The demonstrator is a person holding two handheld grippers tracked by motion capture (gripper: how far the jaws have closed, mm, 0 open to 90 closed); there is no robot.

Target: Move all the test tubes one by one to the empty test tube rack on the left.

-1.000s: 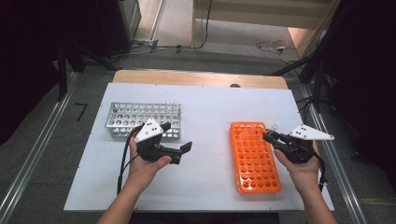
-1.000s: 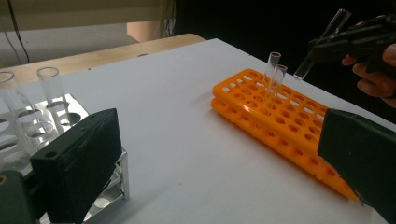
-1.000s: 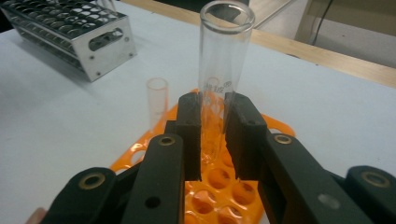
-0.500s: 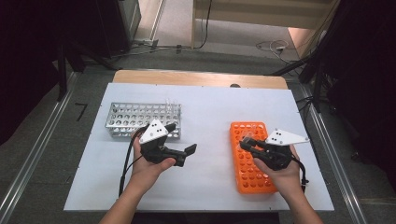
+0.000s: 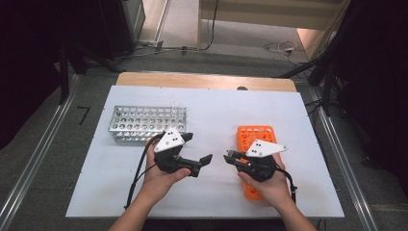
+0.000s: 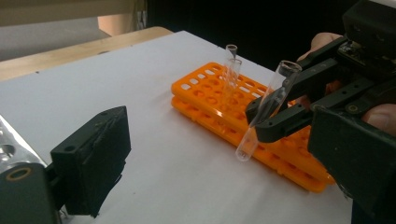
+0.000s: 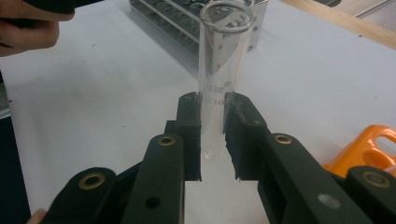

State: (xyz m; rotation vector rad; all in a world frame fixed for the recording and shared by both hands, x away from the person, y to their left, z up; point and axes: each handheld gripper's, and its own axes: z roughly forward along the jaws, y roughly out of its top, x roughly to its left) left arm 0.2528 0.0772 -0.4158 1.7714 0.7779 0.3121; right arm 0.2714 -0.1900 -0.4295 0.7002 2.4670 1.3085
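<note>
Glass test tube [image 7: 223, 70] is pinched between the two black jaws of your right gripper [image 7: 212, 135], held around its lower middle, with its open rim pointing away from you in the right gripper view and faint printed lettering just above the pads. In the left gripper view the same tube [image 6: 266, 109] leans at a tilt, rim up and rounded bottom hanging clear above the white table top [image 6: 154, 154], just in front of the orange rack [image 6: 233, 116]. Your right gripper [image 5: 230, 158] sits over the near left part of that orange rack [image 5: 255, 134] in the high view, its jaws pointing toward your other hand.

Two more clear tubes [image 6: 229, 74] stand upright in the orange rack, toward its far end.

Your left gripper [image 5: 204, 161] points right, toward the tube, and the two grippers are near each other but apart. One jaw [image 6: 91, 163] of it shows in its own view, with a broad gap of bare table beside it; in the high view the jaws stand spread apart with nothing between them.

Behind your left hand [image 5: 161, 178] lies the metal rack [image 5: 144, 122], a grey perforated one, with a couple of clear tubes [image 5: 175, 105] standing at its right end. The white table top rests on a wooden board [image 5: 207, 79] whose edge shows at the far side.
</note>
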